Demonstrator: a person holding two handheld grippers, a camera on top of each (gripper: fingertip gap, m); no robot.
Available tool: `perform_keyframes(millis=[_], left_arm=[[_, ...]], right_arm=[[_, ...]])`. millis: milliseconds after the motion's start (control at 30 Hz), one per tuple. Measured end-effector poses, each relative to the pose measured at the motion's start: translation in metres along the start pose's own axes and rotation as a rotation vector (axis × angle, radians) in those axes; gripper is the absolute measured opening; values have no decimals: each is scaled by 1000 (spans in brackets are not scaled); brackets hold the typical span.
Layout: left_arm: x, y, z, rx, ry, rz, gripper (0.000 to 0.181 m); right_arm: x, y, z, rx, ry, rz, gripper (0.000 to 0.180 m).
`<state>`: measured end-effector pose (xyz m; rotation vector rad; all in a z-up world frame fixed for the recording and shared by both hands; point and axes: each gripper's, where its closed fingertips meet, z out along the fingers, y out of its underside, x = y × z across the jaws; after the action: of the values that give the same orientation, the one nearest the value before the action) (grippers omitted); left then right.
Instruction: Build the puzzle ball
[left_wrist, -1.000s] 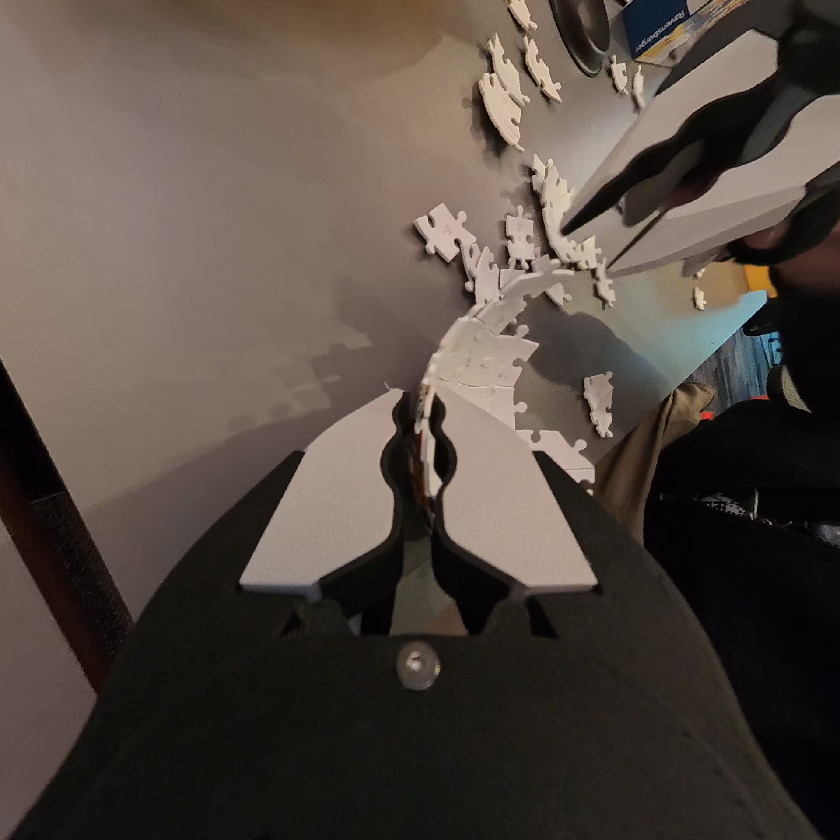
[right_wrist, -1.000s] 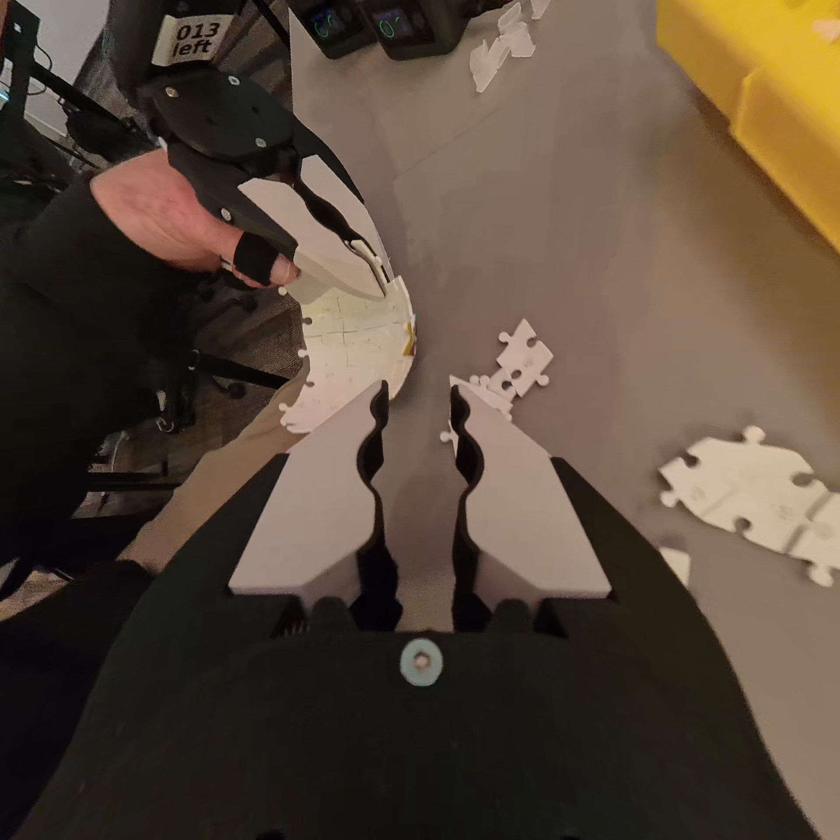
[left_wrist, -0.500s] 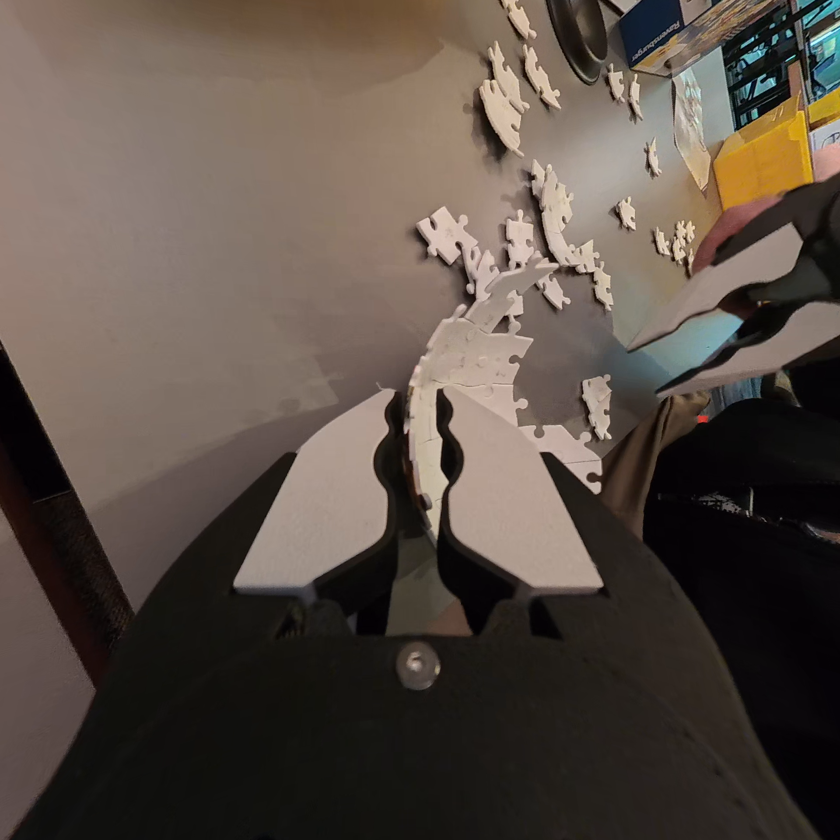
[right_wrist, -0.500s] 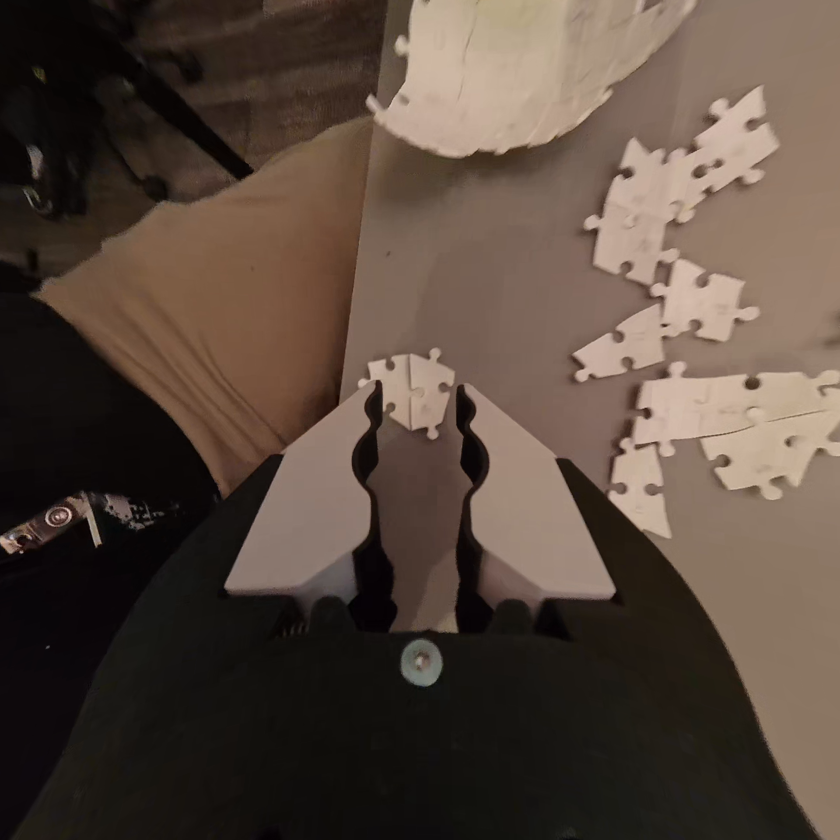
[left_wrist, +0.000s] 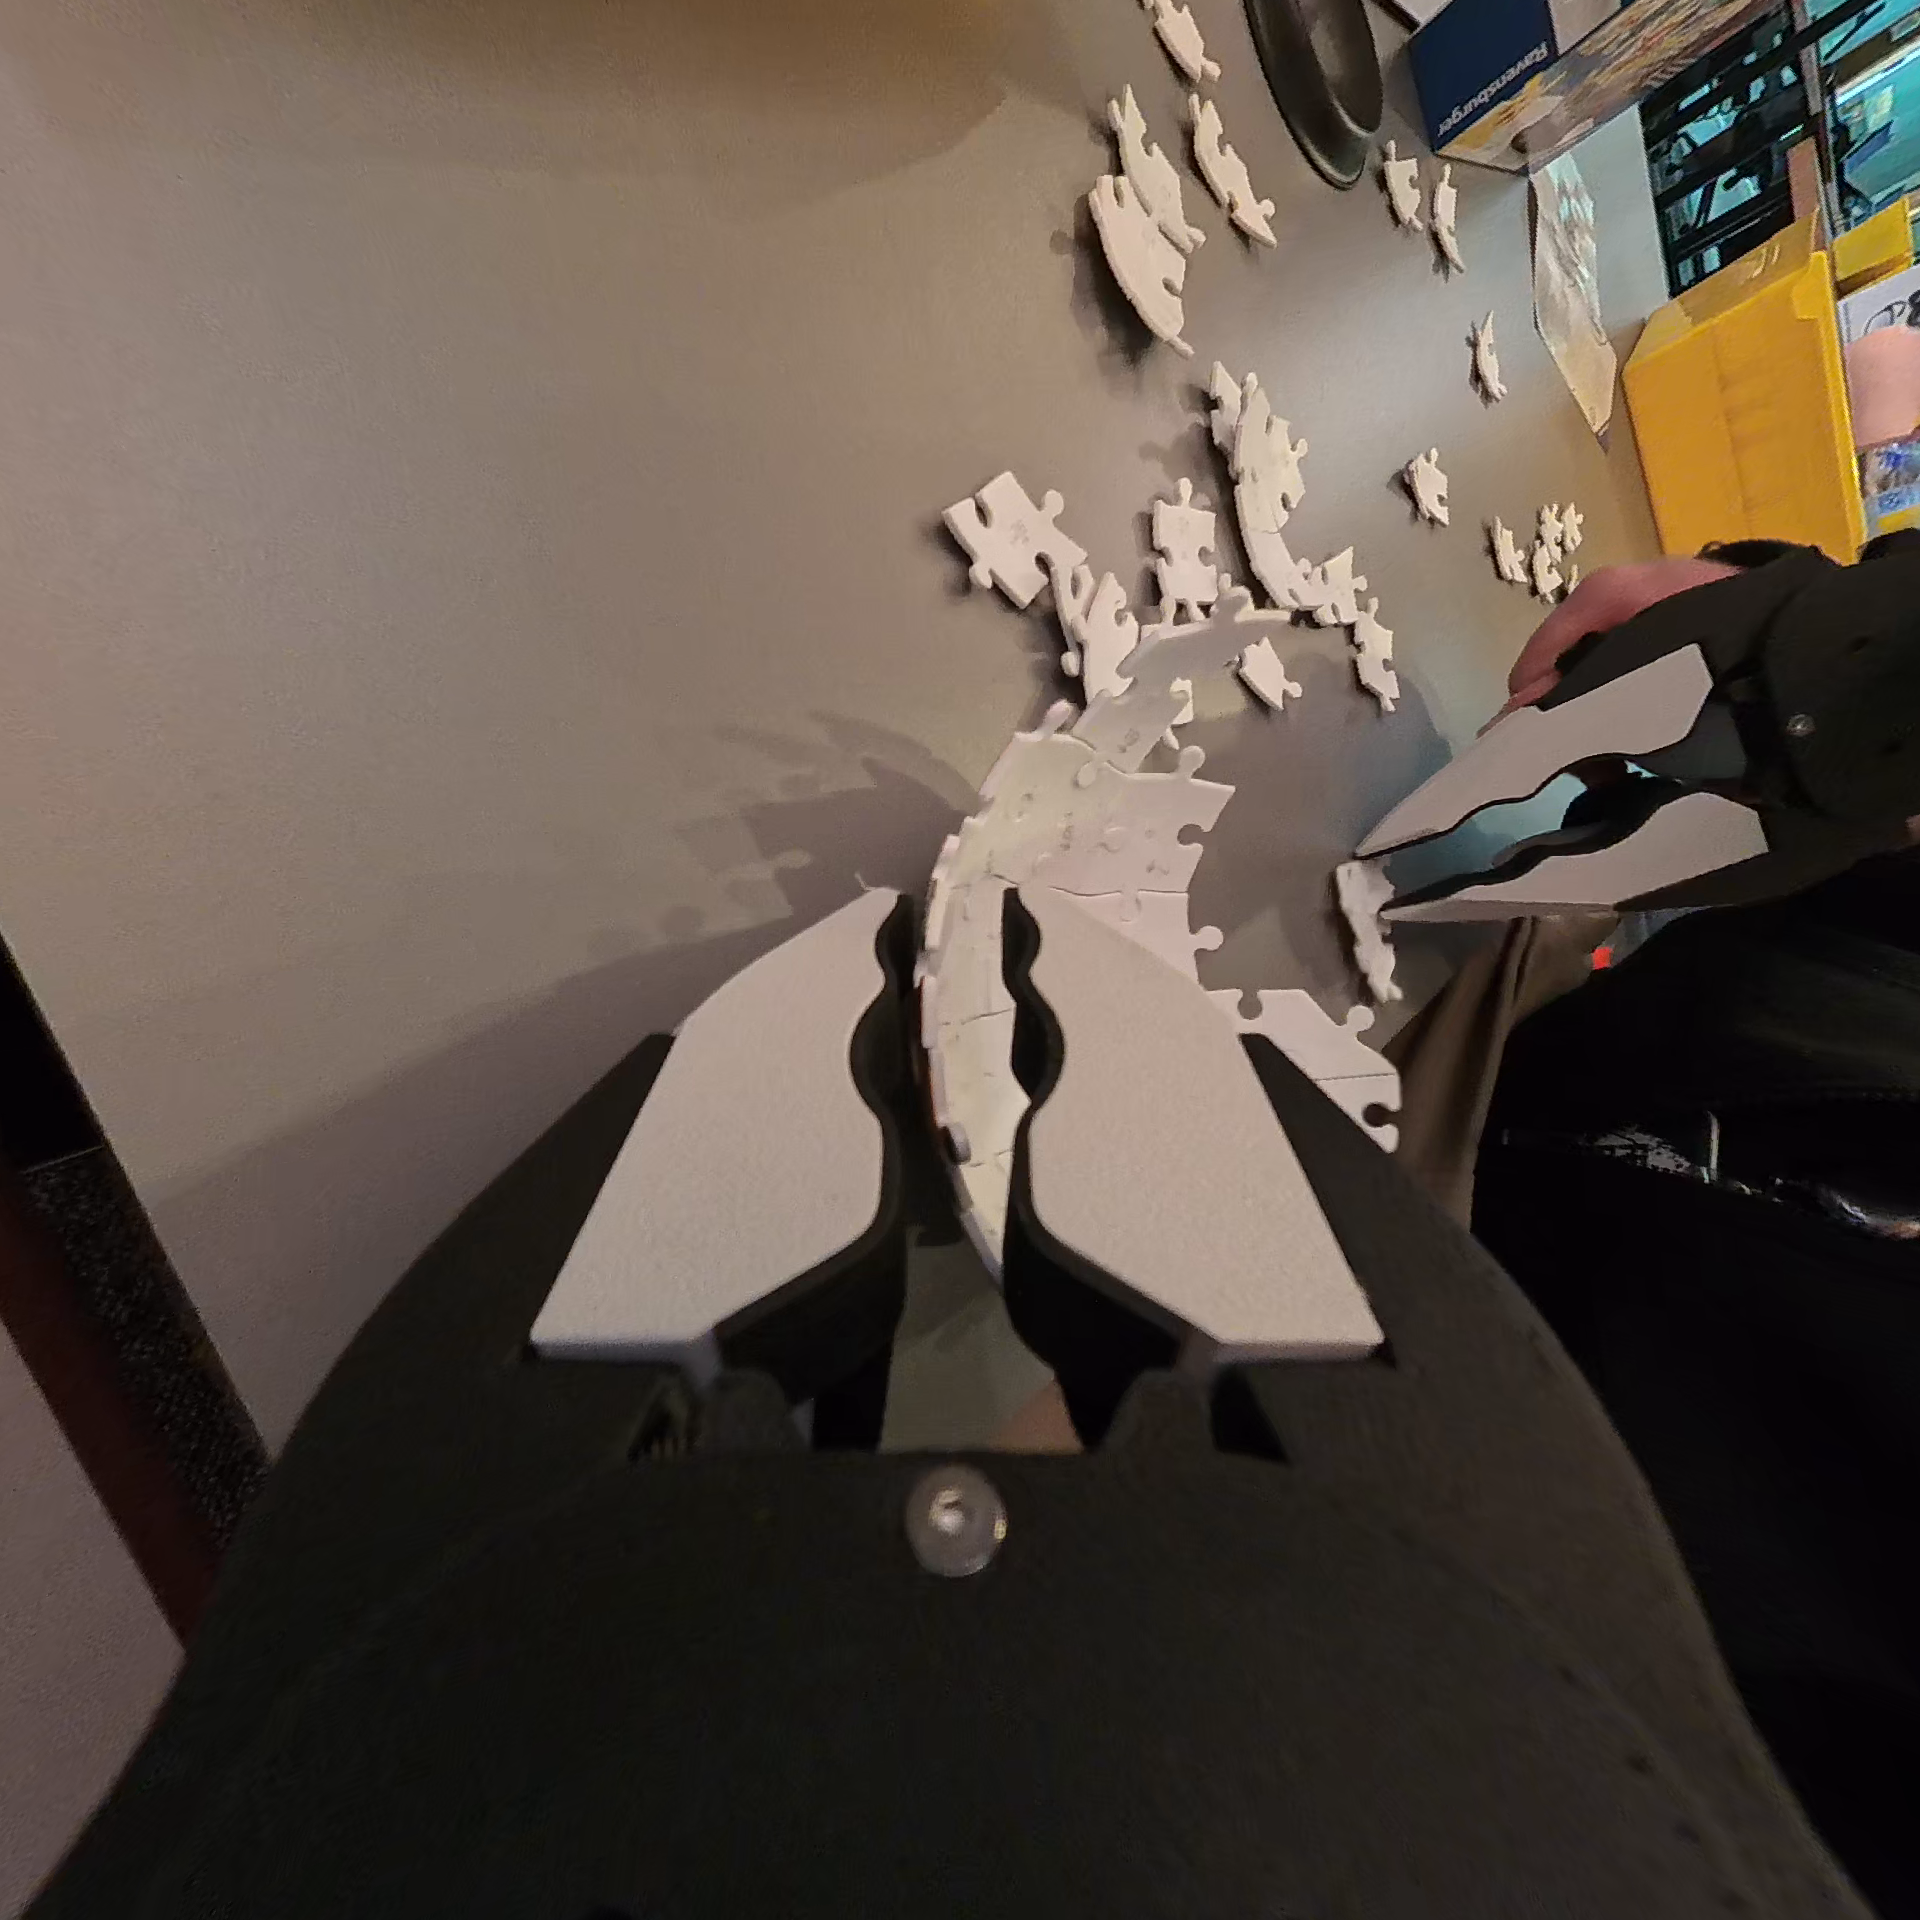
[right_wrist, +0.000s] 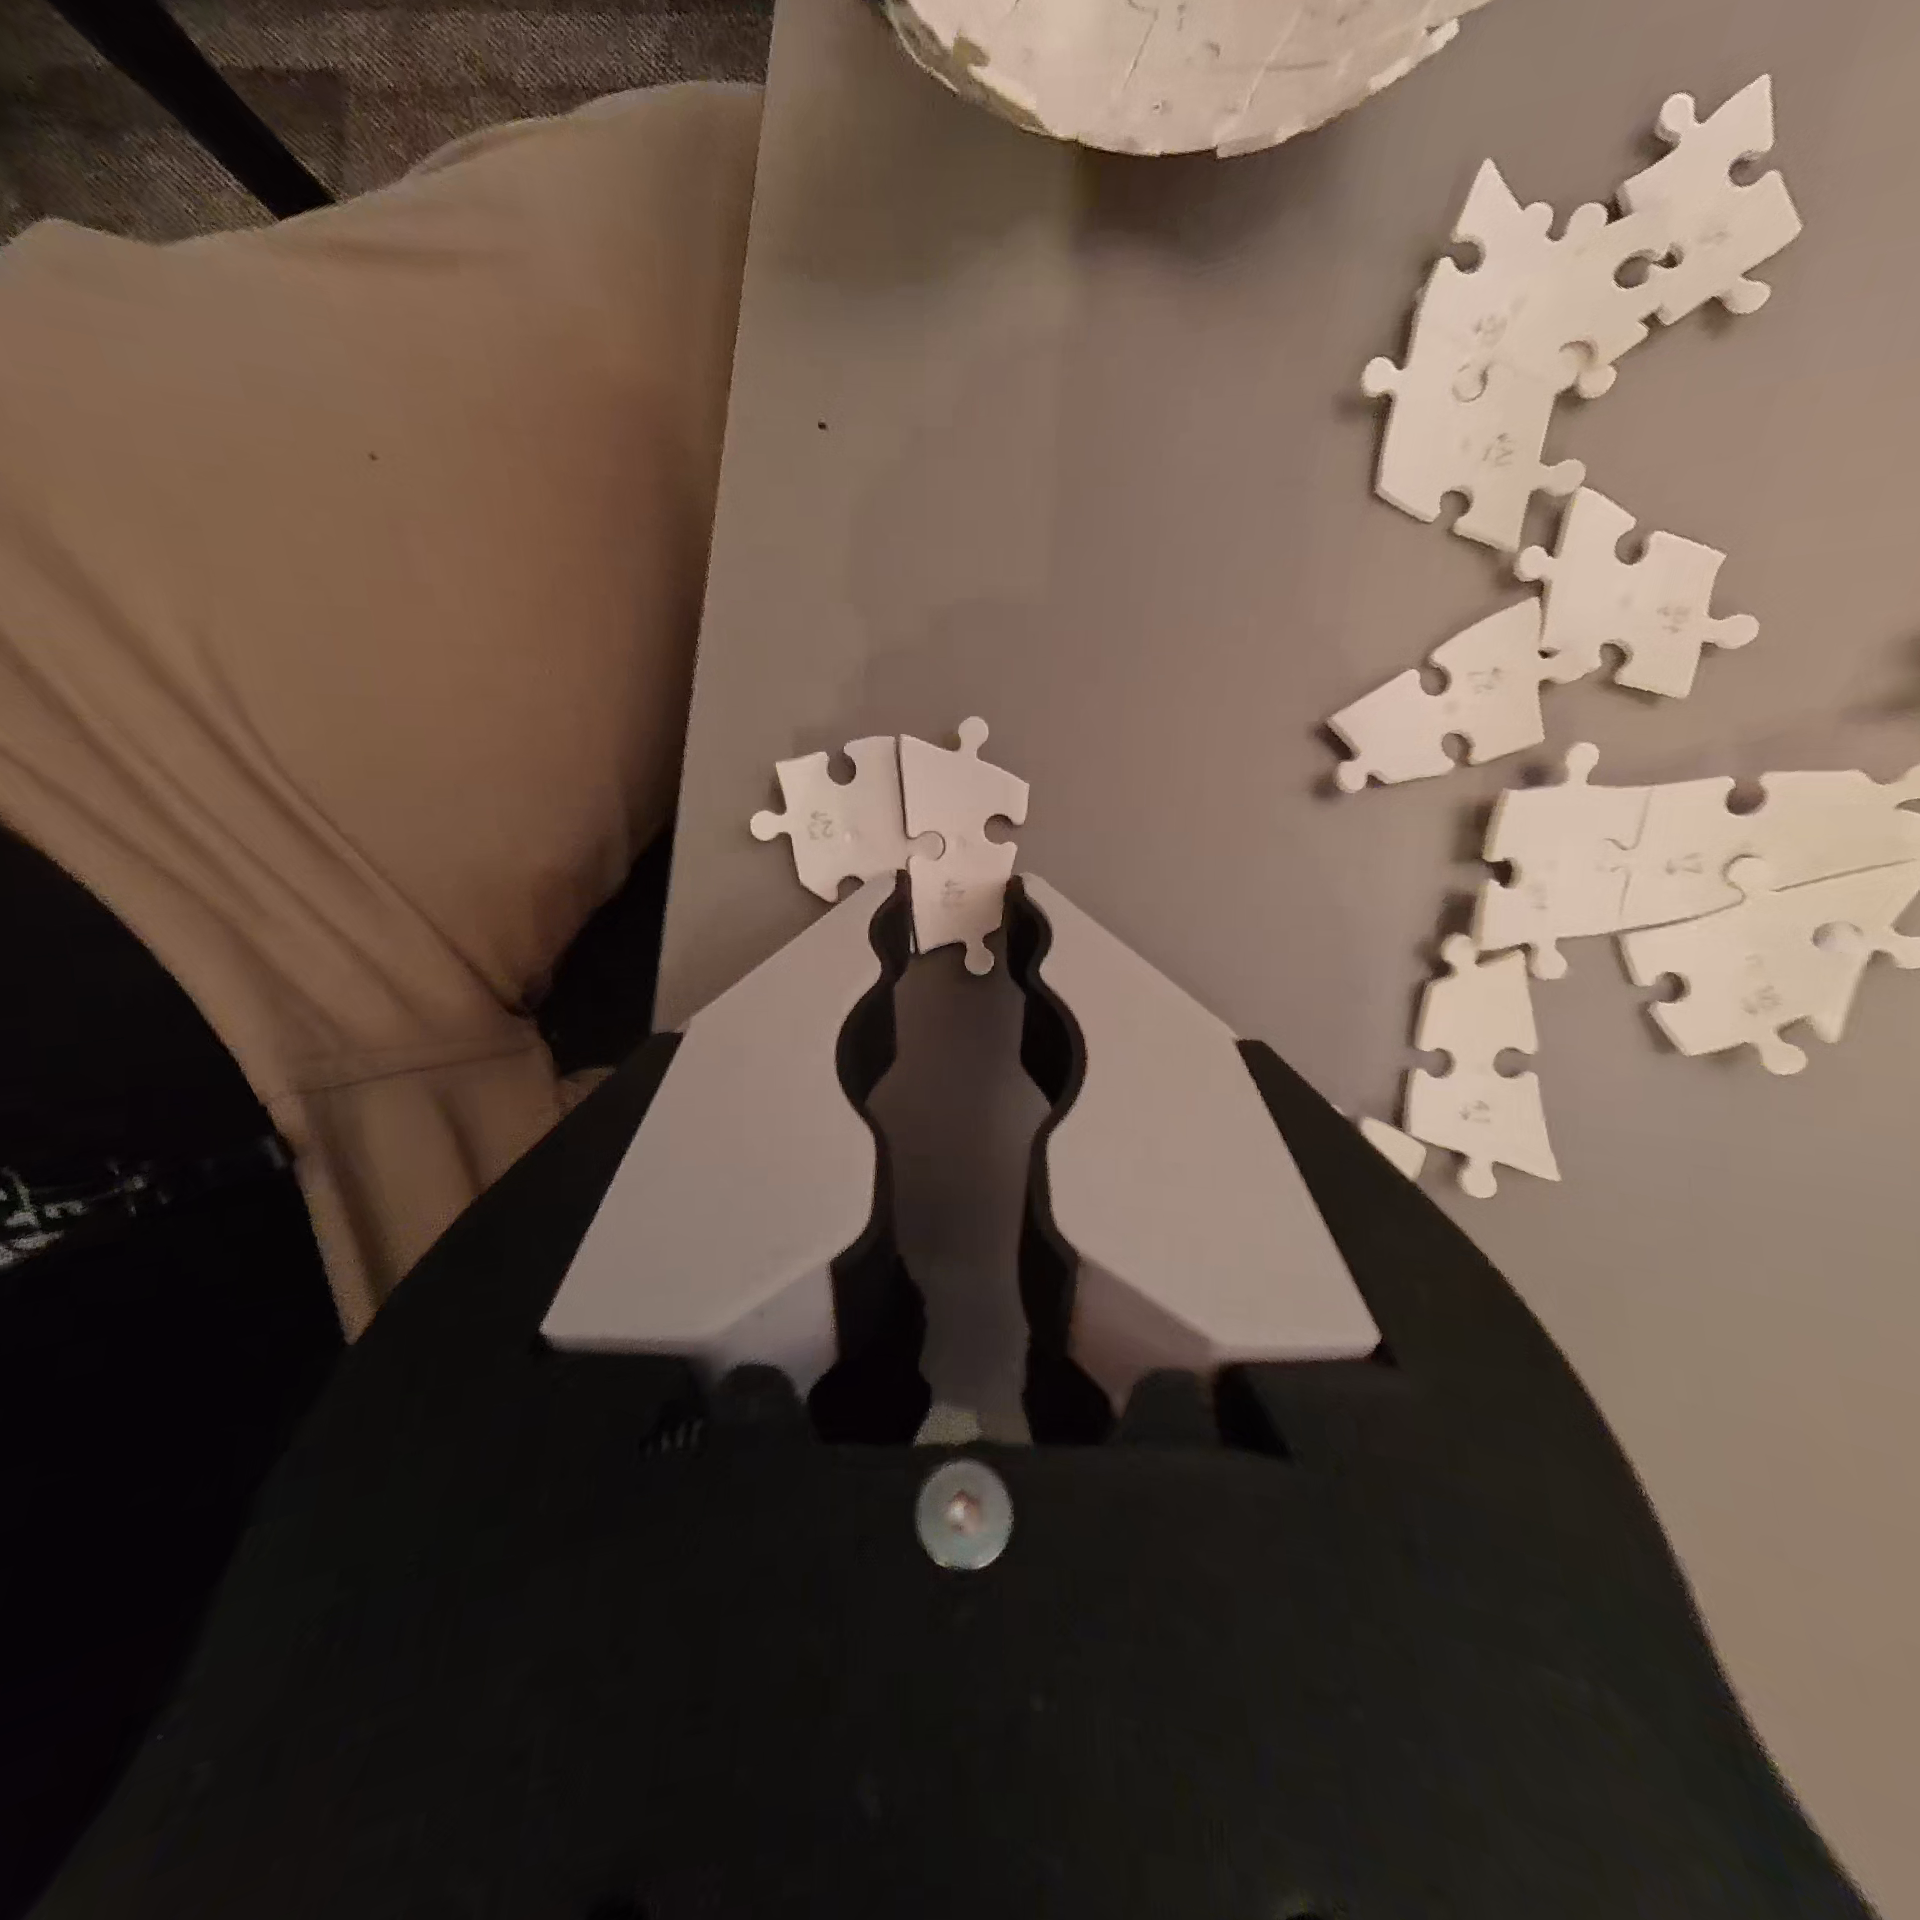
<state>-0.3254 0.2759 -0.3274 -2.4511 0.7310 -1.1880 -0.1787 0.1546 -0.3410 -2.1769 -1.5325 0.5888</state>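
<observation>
My left gripper (left_wrist: 958, 909) is shut on the rim of a white curved shell of joined puzzle pieces (left_wrist: 1081, 831), the partial ball, which stands on edge on the grey table (left_wrist: 520, 520). The shell's lower edge also shows at the top of the right wrist view (right_wrist: 1143, 62). My right gripper (right_wrist: 958, 883) is open with a narrow gap. Its tips straddle one piece of a small joined cluster (right_wrist: 904, 821) that lies flat at the table's near edge. The left wrist view shows that gripper (left_wrist: 1371, 883) at the cluster (left_wrist: 1369, 935).
Several loose pieces and joined strips (right_wrist: 1621, 603) lie right of the cluster and farther up the table (left_wrist: 1008, 540). A dark round dish (left_wrist: 1309, 83), a blue box (left_wrist: 1496, 73) and a yellow bin (left_wrist: 1735, 416) stand at the far end. A person's tan trouser leg (right_wrist: 364, 520) lies beyond the table edge. The tips of one gripper are about 20 cm away from the tips of the other.
My right gripper moved away from the shell, came down to the small cluster at the table edge, and its jaws narrowed around one piece. My left gripper kept holding the shell.
</observation>
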Motion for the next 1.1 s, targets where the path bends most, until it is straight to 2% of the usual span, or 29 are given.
perform_keyframes(millis=[167,333,433,700,800,1000,1100], left_arm=[[0,-1,-1,5,5,2,16],[0,-2,-4,10,6,4,16],[1,-1,-5,6,6,9,16],[1,-2,-3,2,11,13,18],[0,-3,-3,1,10,12,18],[-1,-1,-2,-3,8,9,17],[-1,-1,-2,-3,10,8,17]], right_arm=[[12,13,-10,-34,14,-47,16],[24,26,-23,-63,24,-103,25],[31,19,-35,9,-1,-45,27],[79,14,-61,94,90,76,33],[75,-8,-51,130,71,42,36],[67,-56,2,133,33,-88,39],[67,-66,23,119,7,-102,45]])
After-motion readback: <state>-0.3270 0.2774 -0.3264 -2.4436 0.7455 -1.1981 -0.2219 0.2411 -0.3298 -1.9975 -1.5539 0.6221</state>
